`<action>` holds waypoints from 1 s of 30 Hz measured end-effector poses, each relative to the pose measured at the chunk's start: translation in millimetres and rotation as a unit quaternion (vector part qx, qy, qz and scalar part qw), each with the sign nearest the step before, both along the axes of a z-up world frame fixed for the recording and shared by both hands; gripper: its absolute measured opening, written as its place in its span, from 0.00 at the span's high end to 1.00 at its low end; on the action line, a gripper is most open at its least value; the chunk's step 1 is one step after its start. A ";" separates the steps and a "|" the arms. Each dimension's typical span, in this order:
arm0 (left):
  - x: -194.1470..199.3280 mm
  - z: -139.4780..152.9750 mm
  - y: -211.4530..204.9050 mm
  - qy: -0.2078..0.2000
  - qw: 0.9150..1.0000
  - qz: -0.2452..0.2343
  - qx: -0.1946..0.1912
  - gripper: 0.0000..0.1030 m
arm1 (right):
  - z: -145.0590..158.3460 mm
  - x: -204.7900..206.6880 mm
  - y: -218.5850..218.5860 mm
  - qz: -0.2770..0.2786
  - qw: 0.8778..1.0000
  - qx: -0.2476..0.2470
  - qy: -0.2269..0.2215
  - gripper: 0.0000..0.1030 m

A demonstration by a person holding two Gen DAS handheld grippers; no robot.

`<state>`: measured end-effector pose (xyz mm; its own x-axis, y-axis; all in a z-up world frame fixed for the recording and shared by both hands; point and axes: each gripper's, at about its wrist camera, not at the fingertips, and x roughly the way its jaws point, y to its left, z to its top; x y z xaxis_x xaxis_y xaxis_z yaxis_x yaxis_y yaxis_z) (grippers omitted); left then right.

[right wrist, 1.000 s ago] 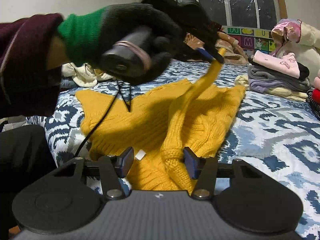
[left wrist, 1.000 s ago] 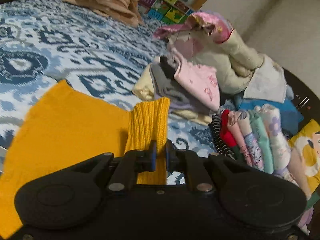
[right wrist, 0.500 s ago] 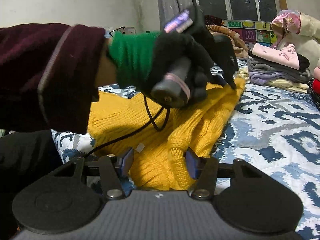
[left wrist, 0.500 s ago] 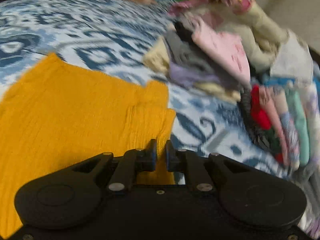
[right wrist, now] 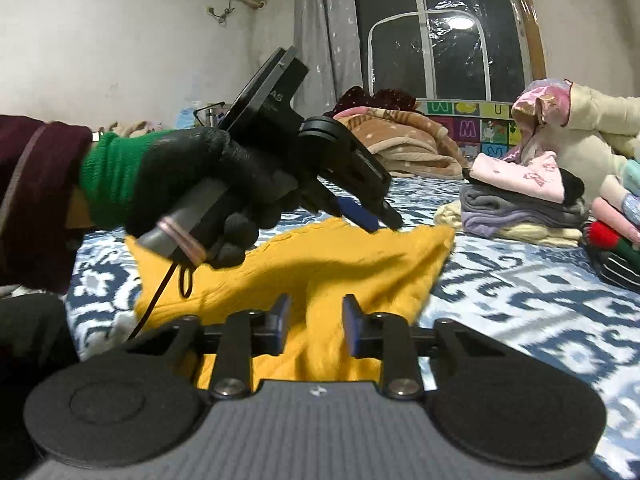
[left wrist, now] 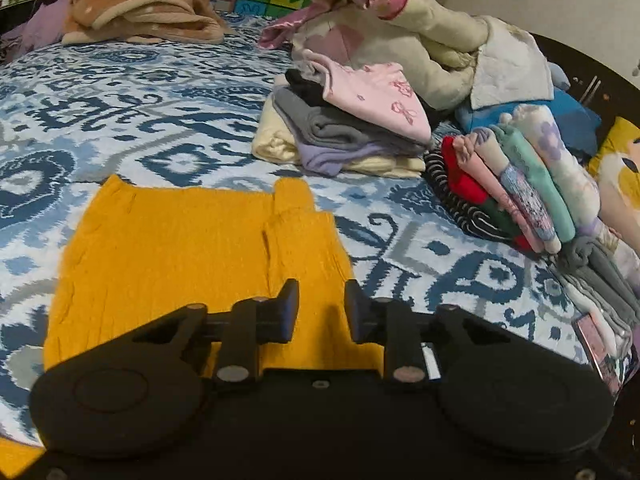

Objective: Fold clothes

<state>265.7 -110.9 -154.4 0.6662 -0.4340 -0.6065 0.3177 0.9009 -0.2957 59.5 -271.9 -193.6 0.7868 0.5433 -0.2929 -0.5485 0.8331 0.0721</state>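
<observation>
A yellow knit sweater (left wrist: 168,248) lies flat on the blue patterned bedspread (left wrist: 120,100), one sleeve (left wrist: 304,248) folded over its right side. My left gripper (left wrist: 322,292) hovers just above that sleeve, its jaws opening with nothing between them. In the right wrist view the left gripper (right wrist: 378,218), held by a black-gloved hand (right wrist: 208,184), points down at the sweater (right wrist: 360,264). My right gripper (right wrist: 316,308) is at the sweater's near edge, its jaws closing on a raised fold of the yellow knit that fills the gap.
A stack of folded clothes (left wrist: 348,132) topped by a pink piece sits past the sweater. A row of folded garments (left wrist: 520,176) leans at the right, with a cream jacket pile (left wrist: 432,48) behind. A brown blanket (left wrist: 136,4) lies at the far end.
The left gripper has laid the lifted sleeve down on the sweater and let go, its jaws now parted. The right jaws have narrowed onto the yellow fold.
</observation>
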 end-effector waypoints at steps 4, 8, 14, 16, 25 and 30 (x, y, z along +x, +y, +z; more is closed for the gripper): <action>7.5 -11.8 -24.9 -0.014 0.999 -0.025 0.043 0.82 | -19.9 24.6 10.8 -0.016 0.997 -0.033 0.071 0.74; 15.6 -34.5 -47.4 -0.013 0.991 -0.018 0.130 0.82 | -28.0 24.6 1.4 -0.016 0.995 -0.009 0.098 0.74; 22.1 -38.5 -50.3 -0.003 0.990 0.004 0.143 0.78 | -31.9 22.1 -0.3 -0.014 0.994 -0.009 0.105 0.74; 26.7 -35.4 -48.8 0.014 0.990 0.007 0.137 0.77 | -32.4 21.2 1.4 -0.016 0.994 -0.011 0.104 0.74; -27.9 13.4 36.9 0.014 0.997 0.060 0.043 0.61 | -5.1 -18.9 -7.8 -0.020 0.998 0.025 0.058 0.66; -95.8 10.2 130.0 0.028 0.987 0.155 -0.006 0.61 | 7.8 -24.2 -19.7 -0.044 0.995 0.073 0.051 0.66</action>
